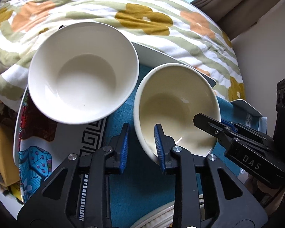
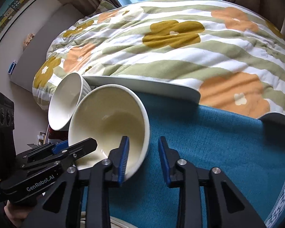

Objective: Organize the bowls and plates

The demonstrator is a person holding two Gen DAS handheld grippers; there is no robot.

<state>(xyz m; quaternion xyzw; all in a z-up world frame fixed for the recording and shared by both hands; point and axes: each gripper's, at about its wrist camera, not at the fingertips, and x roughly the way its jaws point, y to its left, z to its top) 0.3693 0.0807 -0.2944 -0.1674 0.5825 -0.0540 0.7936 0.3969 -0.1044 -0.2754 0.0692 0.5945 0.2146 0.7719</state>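
A cream bowl (image 1: 176,104) sits on the teal cloth (image 1: 142,186) of a tray. My left gripper (image 1: 141,148) is open and straddles its near left rim, one pad inside the bowl. My right gripper (image 2: 143,157) is open and straddles the bowl's (image 2: 108,117) right rim, its left pad inside. A larger white bowl (image 1: 83,72) rests to the left on a patterned plate (image 1: 38,148); it also shows in the right wrist view (image 2: 64,102). The right gripper's body (image 1: 247,142) reaches in from the right.
A floral duvet (image 2: 171,43) lies behind the white tray (image 2: 142,83). The edge of a ridged plate (image 1: 157,218) shows at the bottom under my left gripper. A framed picture (image 2: 9,13) hangs on the left wall.
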